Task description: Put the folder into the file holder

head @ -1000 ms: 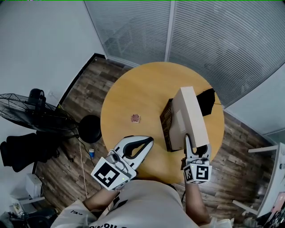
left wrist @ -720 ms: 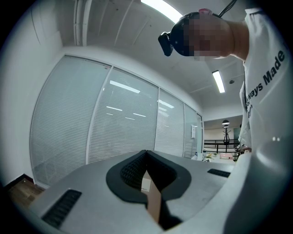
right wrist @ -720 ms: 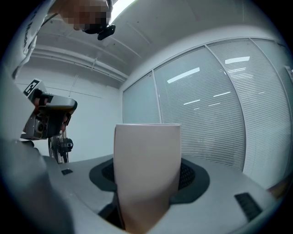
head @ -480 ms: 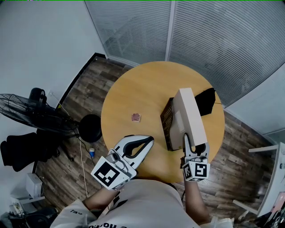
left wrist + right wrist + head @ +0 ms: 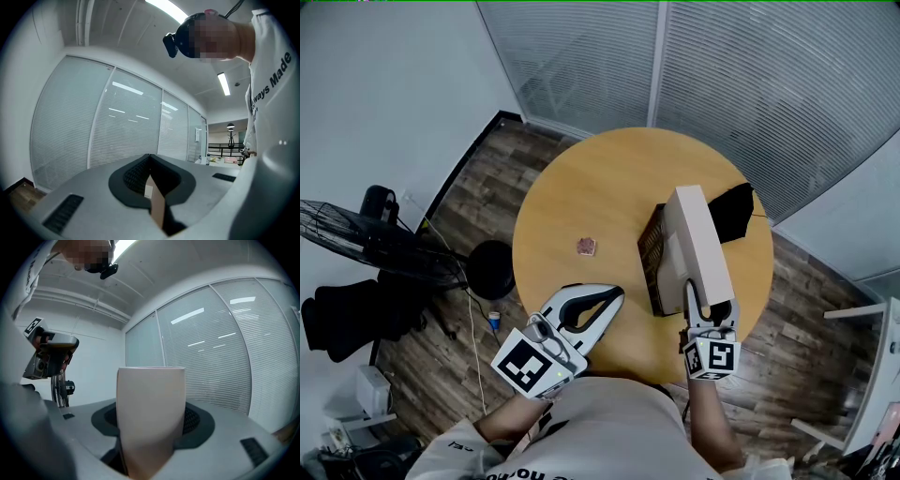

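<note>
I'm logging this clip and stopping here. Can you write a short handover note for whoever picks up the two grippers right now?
Right gripper: shut on the beige folder, held on edge over the round table.
Left gripper: at the table's near edge, jaws closed with a thin brown card between them, away from the job.
File holder: dark mesh, on the table directly left of the folder, which covers its right side in the head view.
Done: folder picked up and brought to the holder.
Left: I can't tell whether the folder's lower edge is inside yet. Seat it in the holder, then release.
</note>
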A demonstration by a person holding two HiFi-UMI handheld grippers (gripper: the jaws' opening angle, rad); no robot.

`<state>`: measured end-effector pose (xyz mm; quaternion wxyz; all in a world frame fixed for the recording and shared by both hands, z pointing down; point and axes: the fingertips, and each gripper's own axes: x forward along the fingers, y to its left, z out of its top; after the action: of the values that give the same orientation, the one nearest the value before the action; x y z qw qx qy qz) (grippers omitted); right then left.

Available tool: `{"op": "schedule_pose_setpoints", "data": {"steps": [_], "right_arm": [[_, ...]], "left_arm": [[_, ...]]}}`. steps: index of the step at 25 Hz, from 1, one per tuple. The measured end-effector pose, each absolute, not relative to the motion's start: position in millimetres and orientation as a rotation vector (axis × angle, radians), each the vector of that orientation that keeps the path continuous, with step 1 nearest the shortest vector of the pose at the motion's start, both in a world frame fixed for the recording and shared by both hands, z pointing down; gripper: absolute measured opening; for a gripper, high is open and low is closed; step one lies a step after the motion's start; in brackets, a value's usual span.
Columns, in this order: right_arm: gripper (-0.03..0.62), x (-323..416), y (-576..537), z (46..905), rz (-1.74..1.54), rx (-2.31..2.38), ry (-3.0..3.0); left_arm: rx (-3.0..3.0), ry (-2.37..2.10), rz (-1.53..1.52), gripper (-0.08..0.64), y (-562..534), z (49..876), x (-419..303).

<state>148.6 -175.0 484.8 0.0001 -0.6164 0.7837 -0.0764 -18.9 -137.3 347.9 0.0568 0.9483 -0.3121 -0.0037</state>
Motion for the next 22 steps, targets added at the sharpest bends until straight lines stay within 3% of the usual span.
{"op": "schedule_pose_setpoints", "data": {"steps": [22], "right_arm": [[0.291, 143.1, -178.3, 503.6, -0.288, -1.942, 2.534]], "left_arm": [[2.872, -0.933, 0.000, 0.023, -143.3, 350.8, -16.5]]}}
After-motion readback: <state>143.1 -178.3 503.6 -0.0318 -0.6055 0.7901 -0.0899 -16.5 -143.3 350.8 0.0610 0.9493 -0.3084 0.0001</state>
